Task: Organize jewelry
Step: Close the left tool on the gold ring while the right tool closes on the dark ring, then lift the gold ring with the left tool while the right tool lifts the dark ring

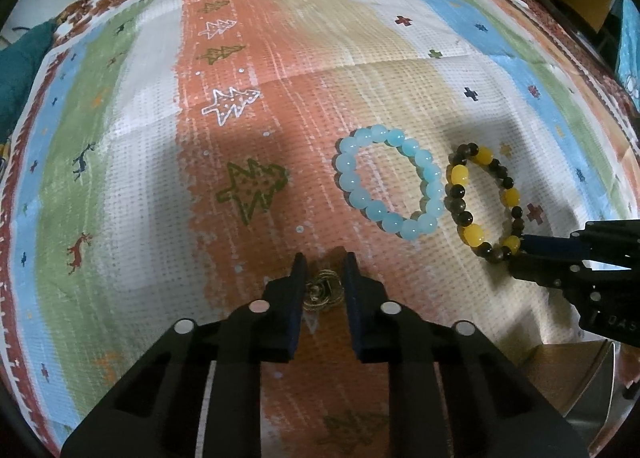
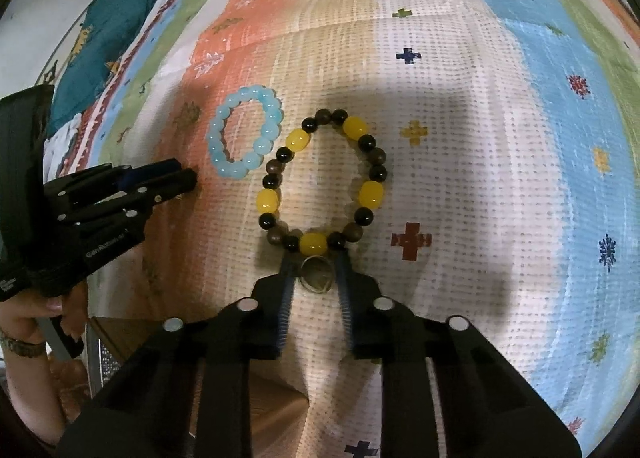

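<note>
My left gripper [image 1: 323, 264] covers the sides of a small gold wire ornament [image 1: 322, 290], so I cannot tell whether my pads truly press it. My right gripper [image 2: 314, 258] hides the edges of a small ring [image 2: 316, 274] in the same way, its detail blurred. The teal cloth [image 2: 108, 46] is cut off at the picture's edge. A hand [image 2: 28, 318] shows only partly at the lower left corner

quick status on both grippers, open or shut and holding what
left gripper: shut on the gold coiled piece
right gripper: shut on the small ring
</note>
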Action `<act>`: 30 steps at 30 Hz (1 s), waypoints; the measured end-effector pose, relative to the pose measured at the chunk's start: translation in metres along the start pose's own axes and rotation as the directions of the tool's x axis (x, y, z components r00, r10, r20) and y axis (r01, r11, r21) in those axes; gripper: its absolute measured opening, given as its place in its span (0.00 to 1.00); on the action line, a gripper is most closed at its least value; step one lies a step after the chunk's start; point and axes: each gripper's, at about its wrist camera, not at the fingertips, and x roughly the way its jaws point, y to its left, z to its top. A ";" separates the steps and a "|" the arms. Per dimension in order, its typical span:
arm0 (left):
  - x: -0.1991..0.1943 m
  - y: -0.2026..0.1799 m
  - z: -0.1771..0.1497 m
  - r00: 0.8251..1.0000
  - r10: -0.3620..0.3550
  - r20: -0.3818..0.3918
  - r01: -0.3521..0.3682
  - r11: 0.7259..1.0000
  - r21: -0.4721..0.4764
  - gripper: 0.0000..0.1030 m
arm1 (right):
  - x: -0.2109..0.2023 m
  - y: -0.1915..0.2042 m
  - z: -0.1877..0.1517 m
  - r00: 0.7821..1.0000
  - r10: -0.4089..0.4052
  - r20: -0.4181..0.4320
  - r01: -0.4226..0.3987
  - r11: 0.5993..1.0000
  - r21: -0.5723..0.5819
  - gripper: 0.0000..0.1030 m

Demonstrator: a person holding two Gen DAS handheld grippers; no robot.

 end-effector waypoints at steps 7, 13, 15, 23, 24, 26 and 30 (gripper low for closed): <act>0.000 0.001 0.001 1.000 -0.005 0.001 0.005 1.000 -0.001 0.14 | 0.000 0.000 0.000 1.000 0.002 0.002 -0.002 1.000 -0.002 0.19; -0.002 0.002 0.001 1.000 -0.012 0.004 0.012 1.000 -0.014 0.13 | -0.002 0.001 -0.001 1.000 0.008 0.003 -0.008 1.000 -0.009 0.19; -0.003 0.002 0.001 1.000 -0.016 0.005 0.017 1.000 -0.019 0.13 | -0.002 0.003 -0.001 1.000 0.007 0.005 -0.007 1.000 -0.013 0.19; -0.011 0.003 0.002 0.999 -0.029 0.020 0.029 0.999 -0.027 0.12 | -0.006 0.005 -0.001 1.000 0.023 0.014 -0.023 0.999 -0.023 0.19; -0.012 0.003 0.002 0.999 -0.030 0.023 0.030 0.999 -0.029 0.12 | -0.006 0.005 -0.002 1.000 0.024 0.016 -0.023 0.999 -0.024 0.19; -0.014 0.004 0.002 0.999 -0.031 0.027 0.032 0.999 -0.032 0.12 | -0.007 0.005 -0.002 0.999 0.028 0.017 -0.027 0.999 -0.025 0.19; -0.018 0.005 0.002 0.999 -0.031 0.038 0.033 0.999 -0.040 0.11 | -0.010 0.006 -0.003 0.999 0.031 0.024 -0.030 0.999 -0.033 0.19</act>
